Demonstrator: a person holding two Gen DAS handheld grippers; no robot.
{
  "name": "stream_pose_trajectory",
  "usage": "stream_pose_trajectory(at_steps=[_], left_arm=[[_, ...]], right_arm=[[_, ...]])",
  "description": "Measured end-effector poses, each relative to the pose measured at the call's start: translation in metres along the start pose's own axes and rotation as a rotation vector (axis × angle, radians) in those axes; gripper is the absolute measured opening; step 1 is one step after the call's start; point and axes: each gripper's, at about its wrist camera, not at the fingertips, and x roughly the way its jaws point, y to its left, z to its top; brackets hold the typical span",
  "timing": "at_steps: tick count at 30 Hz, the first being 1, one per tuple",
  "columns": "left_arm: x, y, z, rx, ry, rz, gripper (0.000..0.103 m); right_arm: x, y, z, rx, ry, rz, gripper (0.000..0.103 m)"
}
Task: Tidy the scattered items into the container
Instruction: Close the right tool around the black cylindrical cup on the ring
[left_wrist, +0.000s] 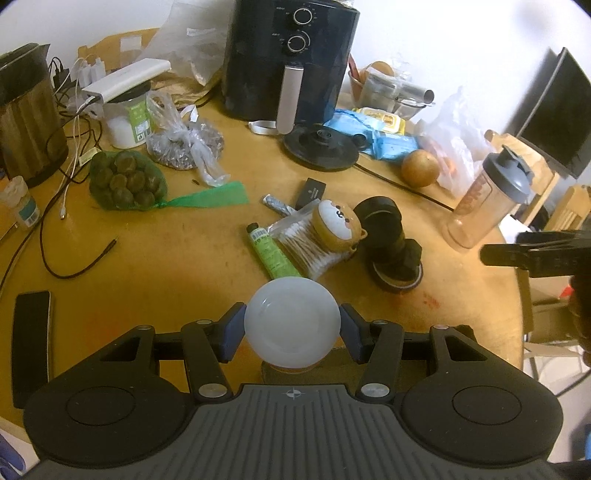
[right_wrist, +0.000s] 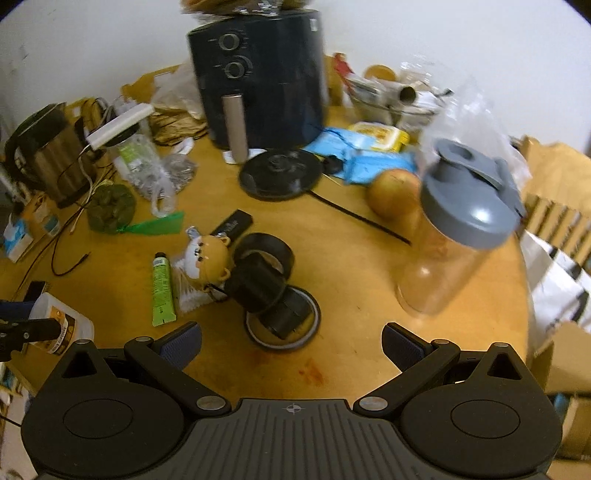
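Observation:
My left gripper (left_wrist: 291, 328) is shut on a white plastic bottle (left_wrist: 291, 325), its blue pads pressing both sides; I see its round end. In the right wrist view that bottle (right_wrist: 61, 325) shows a brown label at the left edge, held above the table. My right gripper (right_wrist: 291, 343) hangs open with nothing between its fingers, over the table's near edge. Just beyond it lies a cluster: black tape rolls (right_wrist: 275, 288), a dog-faced case (right_wrist: 207, 258), a green tube (right_wrist: 162, 291) and a pack of cotton swabs (left_wrist: 310, 247). A small black box (left_wrist: 310, 192) lies behind them.
A clear shaker bottle with a grey lid (right_wrist: 458, 229) stands right, an onion (right_wrist: 395, 195) behind it. An air fryer (left_wrist: 291, 62), kettle base (left_wrist: 321, 146), kettle (left_wrist: 26, 110), netted green fruit (left_wrist: 125, 181), cables and a phone (left_wrist: 31, 339) crowd the round table (left_wrist: 166, 266). Cardboard boxes (right_wrist: 561, 358) stand right.

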Motion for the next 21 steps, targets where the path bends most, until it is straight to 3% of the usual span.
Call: stream_pose_trajectory(at_steps=[17,21], left_arm=[[-0.010,0.004,-0.010,-0.048,0.001,0.015,0.053],[-0.013,0.005,-0.014,-0.062,0.003,0.022,0.053]], right_arm=[[0.051,0.039,0.012,-0.341,-0.051,0.019,0.102],[0.065,0.046,0.013,-0.425,-0.040,0.021,0.093]])
